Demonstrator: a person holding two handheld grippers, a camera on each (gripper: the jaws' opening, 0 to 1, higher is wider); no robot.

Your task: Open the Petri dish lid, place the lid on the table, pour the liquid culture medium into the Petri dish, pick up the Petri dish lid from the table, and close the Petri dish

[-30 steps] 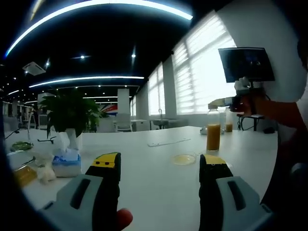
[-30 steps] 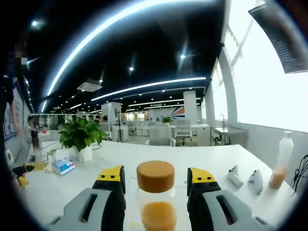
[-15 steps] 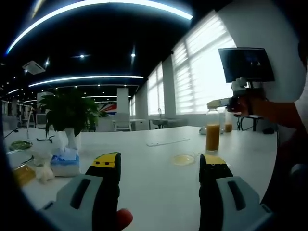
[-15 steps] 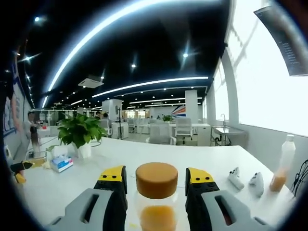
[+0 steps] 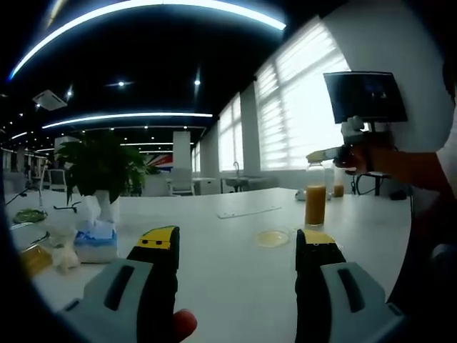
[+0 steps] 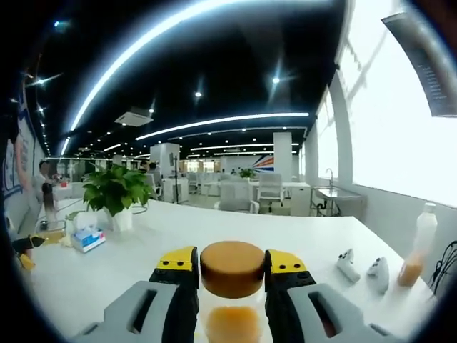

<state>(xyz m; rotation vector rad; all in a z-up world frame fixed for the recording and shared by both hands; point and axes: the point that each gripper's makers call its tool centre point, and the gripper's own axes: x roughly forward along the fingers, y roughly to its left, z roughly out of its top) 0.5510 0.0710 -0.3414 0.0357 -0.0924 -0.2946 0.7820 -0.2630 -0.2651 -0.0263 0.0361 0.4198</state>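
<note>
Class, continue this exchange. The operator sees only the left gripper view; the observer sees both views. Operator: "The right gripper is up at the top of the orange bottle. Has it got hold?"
Observer: In the right gripper view, the right gripper has its fingers against both sides of the cap on the bottle, so it looks gripped.
Operator: So the cap is on?
Observer: Yes. The round tan cap sits on the neck, with the orange liquid visible through the glass just below it.
</note>
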